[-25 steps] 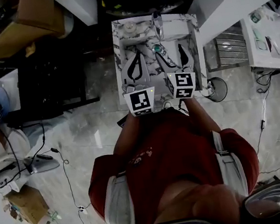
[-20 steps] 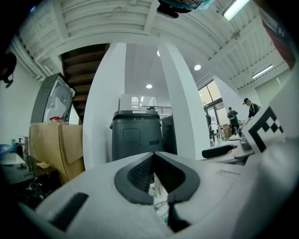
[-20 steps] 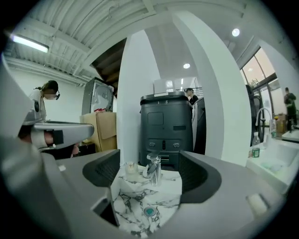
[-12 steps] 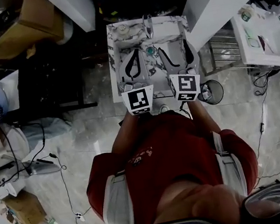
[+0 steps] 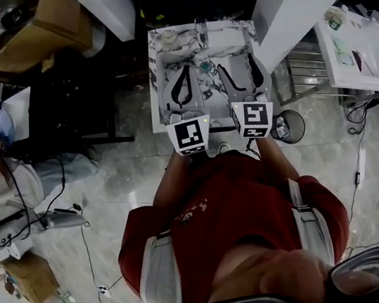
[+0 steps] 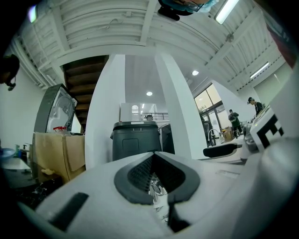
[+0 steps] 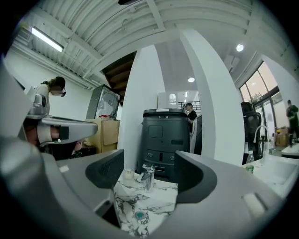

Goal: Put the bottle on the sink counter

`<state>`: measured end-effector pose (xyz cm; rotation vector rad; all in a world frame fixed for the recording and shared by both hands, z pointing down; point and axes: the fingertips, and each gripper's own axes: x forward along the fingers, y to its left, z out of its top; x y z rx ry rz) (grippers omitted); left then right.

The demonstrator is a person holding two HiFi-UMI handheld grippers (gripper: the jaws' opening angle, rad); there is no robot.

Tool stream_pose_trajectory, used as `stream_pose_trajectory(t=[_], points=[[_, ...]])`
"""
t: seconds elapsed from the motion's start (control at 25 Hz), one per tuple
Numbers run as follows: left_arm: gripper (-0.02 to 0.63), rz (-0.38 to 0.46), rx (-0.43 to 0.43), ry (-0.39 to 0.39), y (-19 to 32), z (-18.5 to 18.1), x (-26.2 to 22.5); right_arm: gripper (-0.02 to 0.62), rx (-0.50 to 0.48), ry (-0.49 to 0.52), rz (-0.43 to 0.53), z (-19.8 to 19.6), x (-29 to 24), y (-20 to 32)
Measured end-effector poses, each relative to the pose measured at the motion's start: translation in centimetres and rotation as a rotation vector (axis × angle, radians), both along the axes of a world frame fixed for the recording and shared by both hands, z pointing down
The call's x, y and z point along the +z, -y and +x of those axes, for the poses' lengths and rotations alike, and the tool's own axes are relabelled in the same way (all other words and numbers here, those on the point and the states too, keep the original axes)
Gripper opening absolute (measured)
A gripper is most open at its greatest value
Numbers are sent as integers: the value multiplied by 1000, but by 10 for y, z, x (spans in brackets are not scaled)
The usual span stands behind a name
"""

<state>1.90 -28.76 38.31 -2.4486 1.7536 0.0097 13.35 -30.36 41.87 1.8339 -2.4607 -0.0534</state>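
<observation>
Left gripper (image 6: 156,183): jaws closed together, only a slit between the pads, nothing in them. Right gripper (image 7: 149,172): jaws wide apart, had just been closing a little, and nothing was held; only the sink showed through the gap. The 2 pointed level over the near side of the basin.

Beyond them the bottle (image 7: 127,176) stood on the sink counter (image 7: 163,189) at the back, just left of the tap (image 7: 147,177). It was small and pale, with poor detail. The job looked done.

Risk from here: the bottle sat close to the basin's edge, so a careless sweep of either gripper could clip it and tip it in.

The bottle seemed upright, long axis vertical, top up.
</observation>
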Motion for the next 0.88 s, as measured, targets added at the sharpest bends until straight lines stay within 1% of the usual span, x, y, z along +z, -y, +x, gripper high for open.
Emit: stream_pose_trajectory(t=[0.12,0.24,0.52,0.88], points=[[3,-1,-6,-3,-3,0,1,316,-10,-6,18,-2,-4,-4],[2,-8,-8,-7,-6,4,5,276,-24,-14,7,-1,-1,-7],[2,-8,-11,-5,-13,13,10,238,-43,-14,9,4,4,-14],[3,-5,-12,7,-18,19,12,127,-67,5,26,8,3,-21]])
